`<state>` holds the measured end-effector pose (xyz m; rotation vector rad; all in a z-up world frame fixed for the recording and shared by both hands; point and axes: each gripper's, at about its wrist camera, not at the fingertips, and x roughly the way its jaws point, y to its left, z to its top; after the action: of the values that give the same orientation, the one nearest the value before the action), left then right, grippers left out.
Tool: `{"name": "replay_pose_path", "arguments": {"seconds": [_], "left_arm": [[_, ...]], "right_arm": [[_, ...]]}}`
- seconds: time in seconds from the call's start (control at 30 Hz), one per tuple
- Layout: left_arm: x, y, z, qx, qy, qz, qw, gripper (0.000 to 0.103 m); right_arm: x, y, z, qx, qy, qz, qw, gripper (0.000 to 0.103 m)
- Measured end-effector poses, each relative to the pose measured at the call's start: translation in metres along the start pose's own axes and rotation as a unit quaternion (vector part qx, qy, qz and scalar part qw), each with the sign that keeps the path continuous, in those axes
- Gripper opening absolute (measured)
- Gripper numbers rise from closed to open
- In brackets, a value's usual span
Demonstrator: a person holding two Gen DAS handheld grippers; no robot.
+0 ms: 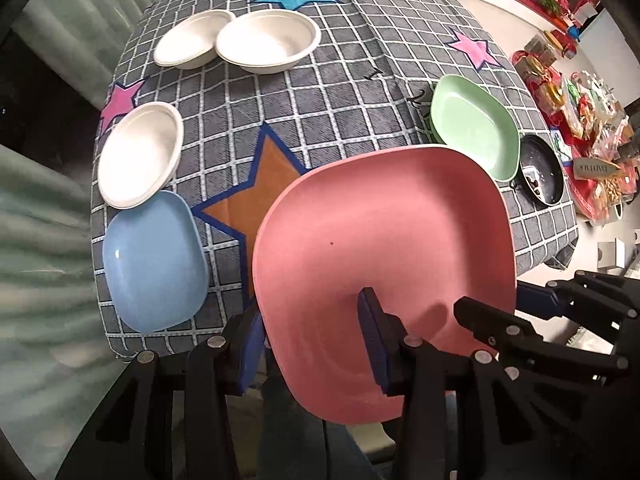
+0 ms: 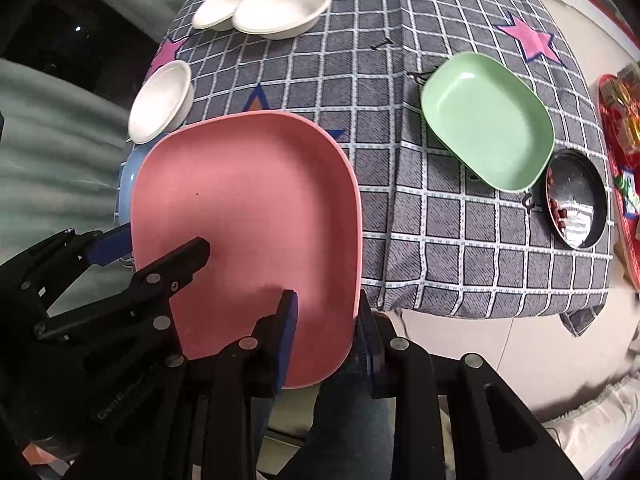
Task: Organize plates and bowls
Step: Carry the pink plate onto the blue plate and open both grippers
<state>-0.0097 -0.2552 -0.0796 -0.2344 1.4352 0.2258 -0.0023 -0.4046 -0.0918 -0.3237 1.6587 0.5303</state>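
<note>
I have the big pink square plastic plate (image 1: 384,240) pinched by its near rim, my left gripper (image 1: 316,344) and right gripper (image 2: 326,340) each clamped on it, above the checked tablecloth (image 1: 340,92). It looks light, stiff and slippery, so the rim is the best hold.

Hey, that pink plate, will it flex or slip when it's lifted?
The pink plate looks stiff: held at two rim edges, no sag visible. Its smooth surface may slip, though left tongs and right tongs both clamp its rim. Probably light.
</note>
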Motion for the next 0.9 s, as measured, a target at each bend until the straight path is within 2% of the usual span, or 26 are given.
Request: {"name": "replay_pose_path", "arguments": {"seconds": [0.13,0.57,0.77,0.9], "left_arm": [[0.002,0.019,-0.003,0.002,-0.006,0.003,1.0,0.048],[0.012,0.108,-0.005,0.006,-0.003,-0.001,1.0,0.048],[0.023,0.156,-0.009,-0.013,0.014,-0.003,0.9998,0.048],[0.038,0.187,-0.016,-0.036,0.037,-0.004,0.9986,0.048]], "right_arm": [[-0.001,0.014,0.0,-0.006,-0.004,-0.002,1.0,0.031],[0.022,0.099,0.046,-0.015,0.002,-0.003,1.0,0.031],[0.039,0.135,0.067,-0.02,0.012,0.0,1.0,0.031],[0.064,0.166,0.073,-0.039,0.042,0.004,0.998,0.031]]}}
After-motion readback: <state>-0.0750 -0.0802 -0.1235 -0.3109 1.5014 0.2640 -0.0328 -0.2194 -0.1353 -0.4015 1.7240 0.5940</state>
